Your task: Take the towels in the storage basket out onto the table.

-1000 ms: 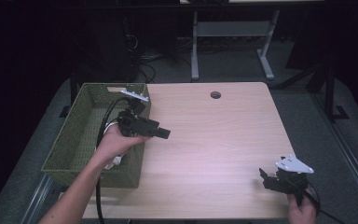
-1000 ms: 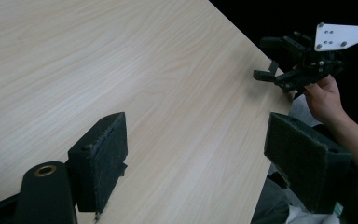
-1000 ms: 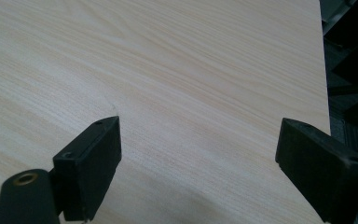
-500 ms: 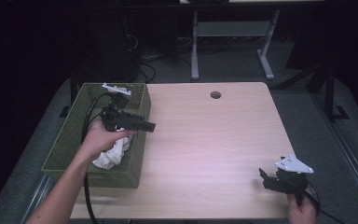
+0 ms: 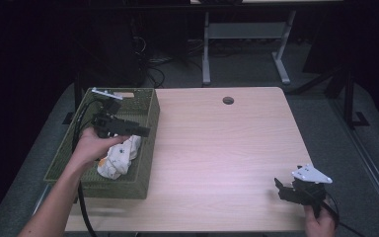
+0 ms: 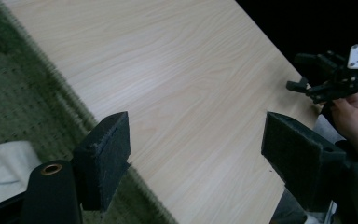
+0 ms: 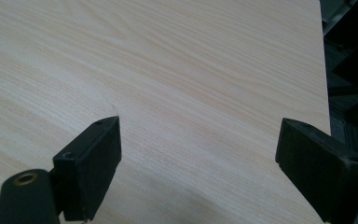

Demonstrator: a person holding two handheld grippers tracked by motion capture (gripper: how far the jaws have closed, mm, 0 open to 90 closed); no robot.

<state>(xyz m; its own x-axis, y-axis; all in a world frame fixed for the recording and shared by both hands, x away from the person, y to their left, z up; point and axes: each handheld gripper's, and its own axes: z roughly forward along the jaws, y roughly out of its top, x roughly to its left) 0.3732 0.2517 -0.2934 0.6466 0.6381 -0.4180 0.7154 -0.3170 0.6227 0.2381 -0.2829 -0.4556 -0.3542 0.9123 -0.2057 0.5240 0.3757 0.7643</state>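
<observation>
A green woven basket (image 5: 120, 189) stands on the left part of the wooden table (image 5: 217, 148). A crumpled white cloth (image 5: 121, 155) lies inside it. My left gripper (image 5: 144, 132) hovers above the basket and the cloth, its jaws pointing toward the table's middle. It is open with nothing between the jaws. In the left gripper view, that gripper (image 6: 196, 154) looks across the basket's rim (image 6: 70, 102), with the cloth (image 6: 0, 168) at the lower left. My right gripper (image 5: 279, 186) rests open and empty at the near right corner, and in its own view (image 7: 198, 158) bare wood lies ahead.
A round cable hole (image 5: 228, 100) sits near the table's far edge. White desk legs (image 5: 206, 54) stand on the grey floor behind. A black cable (image 5: 81, 197) trails from the left gripper over the near edge. The other gripper (image 6: 307, 86) is seen across the table.
My left gripper has moved leftward from the basket's right rim to over its inside, uncovering more of the white cloth. The right gripper has stayed put.
</observation>
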